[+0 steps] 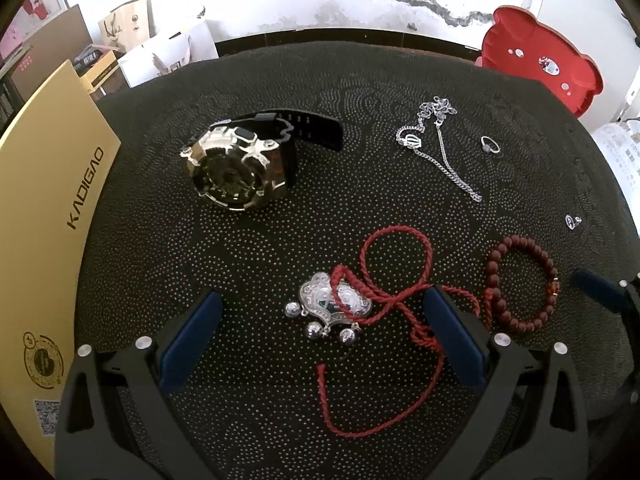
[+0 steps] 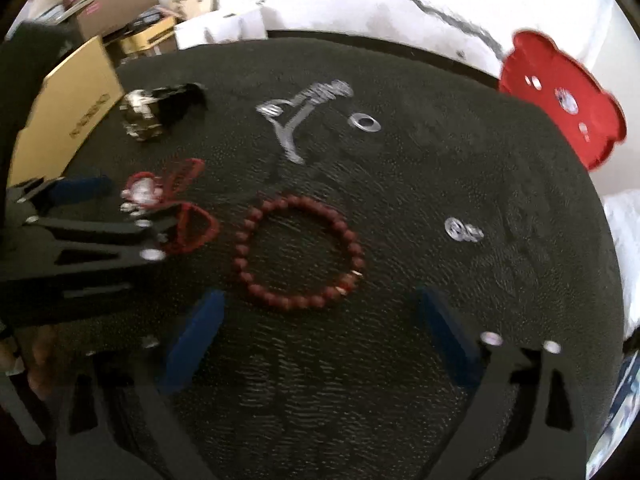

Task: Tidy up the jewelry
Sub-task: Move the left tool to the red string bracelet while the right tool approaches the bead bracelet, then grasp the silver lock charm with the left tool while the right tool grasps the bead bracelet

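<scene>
Left gripper (image 1: pixel 320 320) is held low with jaws spread wide, empty. Between them lies the silver lock pendant (image 1: pixel 330 306) with its three small bells; its red twisted cord (image 1: pixel 394 280) loops outward and passes under or against the right-hand finger (image 1: pixel 452 340).

Right gripper (image 2: pixel 316 336) is also spread wide and empty, just short of the red bead bracelet (image 2: pixel 300 252). This view is motion-blurred, so fine contact cannot be read.

Other pieces on the dark dotted mat (image 1: pixel 280 240): a gold-and-black watch (image 1: pixel 236 164), a silver chain necklace (image 1: pixel 436 140), a ring (image 1: pixel 490 145), a small earring (image 1: pixel 573 221). A red bear-shaped tray (image 1: pixel 540 68) sits at the far edge, presumed to be the destination.

Risks, as judged:
- If the pendant is lifted, the cord is likely to trail and snag the finger, or drag across the bracelet lying just beside its loops.
- A pinch on the rounded bells could slip; the pendant's flat body is the safer hold.
- The two grippers are close together, and the left one shows at the left of the right wrist view; a collision is possible if both close in at once.
- The earring near the mat's right rim could be knocked off.

Room: open mat is seen between watch and necklace, and at centre. A yellow KADIGAO box (image 1: pixel 60 208) bounds the left side.
</scene>
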A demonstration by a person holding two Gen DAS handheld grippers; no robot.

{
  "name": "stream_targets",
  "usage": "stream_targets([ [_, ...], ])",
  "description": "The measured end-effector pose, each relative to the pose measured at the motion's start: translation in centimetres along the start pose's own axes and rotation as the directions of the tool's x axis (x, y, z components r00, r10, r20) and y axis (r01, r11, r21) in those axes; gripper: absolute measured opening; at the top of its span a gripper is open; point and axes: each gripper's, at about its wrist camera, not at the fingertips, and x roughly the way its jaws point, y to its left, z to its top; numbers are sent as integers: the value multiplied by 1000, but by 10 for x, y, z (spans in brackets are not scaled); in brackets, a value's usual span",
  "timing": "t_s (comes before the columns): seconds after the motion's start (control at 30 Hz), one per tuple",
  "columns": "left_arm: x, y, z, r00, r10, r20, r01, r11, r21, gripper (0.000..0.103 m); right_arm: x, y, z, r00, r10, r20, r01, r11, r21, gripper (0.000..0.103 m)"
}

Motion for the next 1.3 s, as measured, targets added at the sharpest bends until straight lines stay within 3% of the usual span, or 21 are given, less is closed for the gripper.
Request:
stream_targets([
  [0.2, -3, 1, -2, 1000, 0, 2, 0, 1000, -1, 98, 1, -2, 1, 1000, 30, 8, -30, 999, 18, 85],
  [0.33, -8, 2, -3, 1000, -3, 4, 3, 1000, 5, 86, 1, -2, 7, 999, 45, 3, -45, 999, 9, 81],
  [0.47, -12, 1, -3, 1000, -9, 8, 9, 1000, 29, 66, -2, 4, 13, 998, 58, 4, -58, 998, -4, 61],
  [0.53, -13, 1, -1, 1000, -15, 3, 15, 999, 28, 62, -2, 5, 15, 998, 58, -8, -58, 998, -6, 59],
  [0.6, -14, 4, 0, 1000, -6, 7, 6, 1000, 20, 55, -3, 7, 17, 998, 65, 2, -65, 998, -15, 51],
  [0.63, -15, 5, 0, 1000, -3, 11, 3, 1000, 26, 51, -3, 8, 17, 998, 63, 8, -63, 998, -17, 36],
  [0.67, -16, 6, 1, 1000, -2, 12, 2, 1000, 26, 41, -3, 7, 18, 997, 72, 7, -72, 997, -14, 30],
  [0.73, -17, 10, 1, 1000, 1, 16, -1, 1000, 16, 34, -3, 4, 19, 997, 77, 3, -77, 997, 2, 16],
  [0.83, -16, 9, 2, 1000, 0, 15, 0, 1000, 22, 34, -3, 4, 19, 997, 77, 7, -76, 997, -8, 14],
  [0.87, -16, 10, 2, 1000, 0, 17, -1, 1000, 21, 34, -3, 5, 19, 997, 80, 8, -80, 997, -9, 9],
  [1.3, -31, 18, 6, 1000, -24, 13, 25, 999, -31, 34, -22, 8, 22, 995, 87, 47, -88, 996, 24, 9],
])
